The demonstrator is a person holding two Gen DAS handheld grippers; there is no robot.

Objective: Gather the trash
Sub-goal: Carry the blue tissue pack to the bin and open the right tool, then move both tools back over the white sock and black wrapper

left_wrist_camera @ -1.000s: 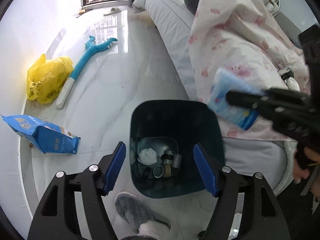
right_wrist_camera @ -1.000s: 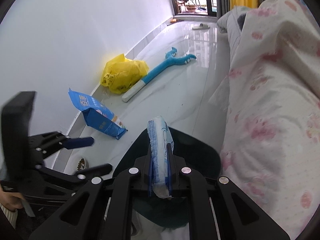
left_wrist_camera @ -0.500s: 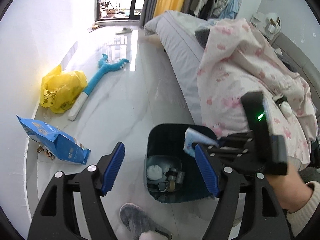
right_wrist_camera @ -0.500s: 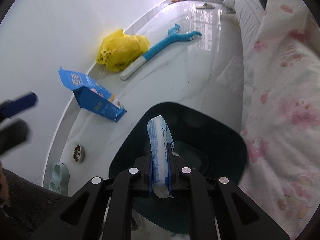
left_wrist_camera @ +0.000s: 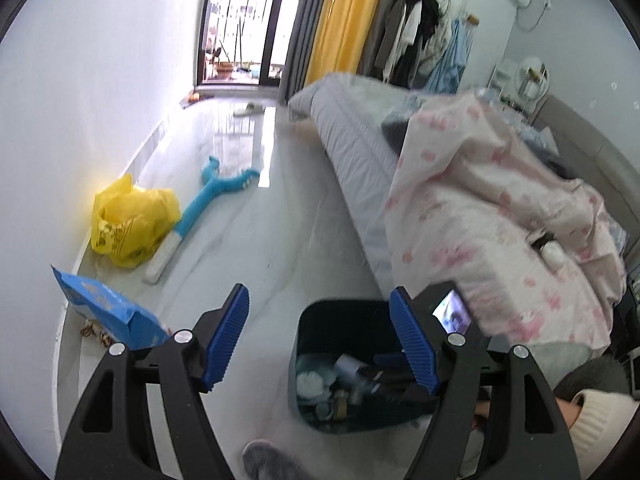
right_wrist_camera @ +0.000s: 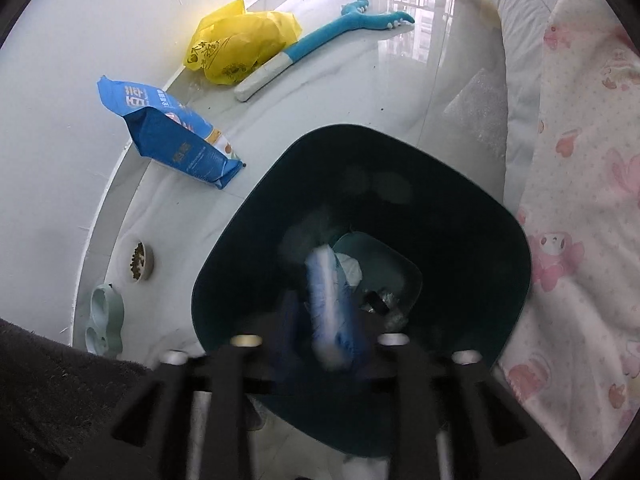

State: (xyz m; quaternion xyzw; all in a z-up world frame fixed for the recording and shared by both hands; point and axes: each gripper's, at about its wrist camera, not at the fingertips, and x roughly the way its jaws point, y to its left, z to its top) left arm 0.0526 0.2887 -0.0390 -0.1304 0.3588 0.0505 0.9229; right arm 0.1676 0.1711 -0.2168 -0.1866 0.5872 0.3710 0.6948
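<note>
A dark teal trash bin (right_wrist_camera: 500,248) stands on the floor beside the bed; it also shows in the left wrist view (left_wrist_camera: 320,324) with several bits of trash inside. My right gripper (right_wrist_camera: 326,340) is over the bin's mouth, blurred, with its jaws apart. A blue and white packet (right_wrist_camera: 326,304) is between them, blurred, over the bin's inside. My left gripper (left_wrist_camera: 320,344) is open and empty above the floor just left of the bin. The right gripper's body (left_wrist_camera: 452,312) is behind my left gripper's right finger.
A blue bag (right_wrist_camera: 172,132), a yellow plastic bag (right_wrist_camera: 236,48) and a blue and white long toy (right_wrist_camera: 320,48) lie on the white floor along the wall. Two pet bowls (right_wrist_camera: 138,260) sit near the wall. The bed with a pink quilt (left_wrist_camera: 480,216) is on the right.
My right gripper moved lower over the bin and its jaws opened, letting go of the blue packet. My left gripper pulled up and back; its view tilted toward the room.
</note>
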